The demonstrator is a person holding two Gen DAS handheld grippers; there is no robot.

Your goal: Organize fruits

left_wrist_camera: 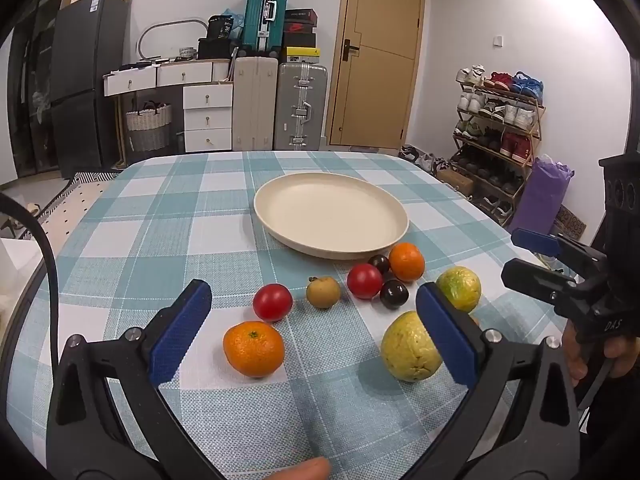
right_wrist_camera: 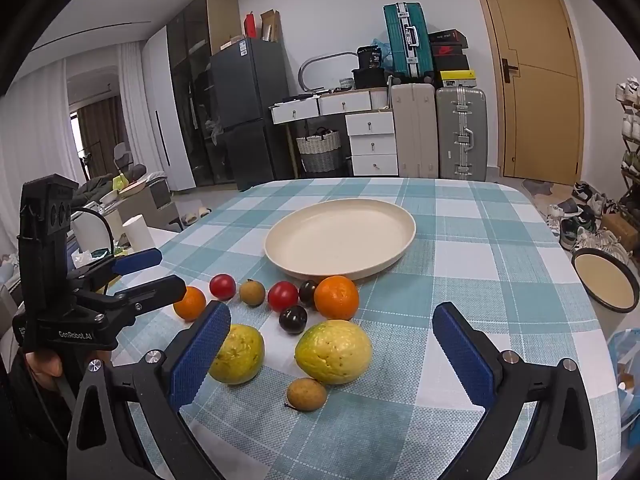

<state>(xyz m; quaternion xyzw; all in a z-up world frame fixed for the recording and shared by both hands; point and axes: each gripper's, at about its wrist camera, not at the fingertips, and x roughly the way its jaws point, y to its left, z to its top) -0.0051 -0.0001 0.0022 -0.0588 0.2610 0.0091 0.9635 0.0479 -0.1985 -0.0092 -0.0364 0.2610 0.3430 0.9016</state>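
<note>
An empty cream plate (left_wrist_camera: 332, 216) (right_wrist_camera: 340, 236) sits mid-table. In front of it lie loose fruits: two oranges (left_wrist_camera: 253, 349) (left_wrist_camera: 406, 261), two red tomatoes (left_wrist_camera: 272, 302) (left_wrist_camera: 364, 280), two dark plums (left_wrist_camera: 393, 294), two yellow-green guavas (left_wrist_camera: 408, 347) (right_wrist_camera: 334, 351), and brown longans (left_wrist_camera: 323, 291) (right_wrist_camera: 306, 394). My left gripper (left_wrist_camera: 316, 332) is open and empty above the near orange and guava. My right gripper (right_wrist_camera: 332, 352) is open and empty around the right guava. Each gripper shows in the other's view (left_wrist_camera: 536, 256) (right_wrist_camera: 156, 272).
The table has a teal checked cloth (left_wrist_camera: 160, 216). A second bowl (right_wrist_camera: 605, 280) stands off the table's right edge. Behind are suitcases (left_wrist_camera: 302, 106), drawers, a door and a shoe rack (left_wrist_camera: 500, 120).
</note>
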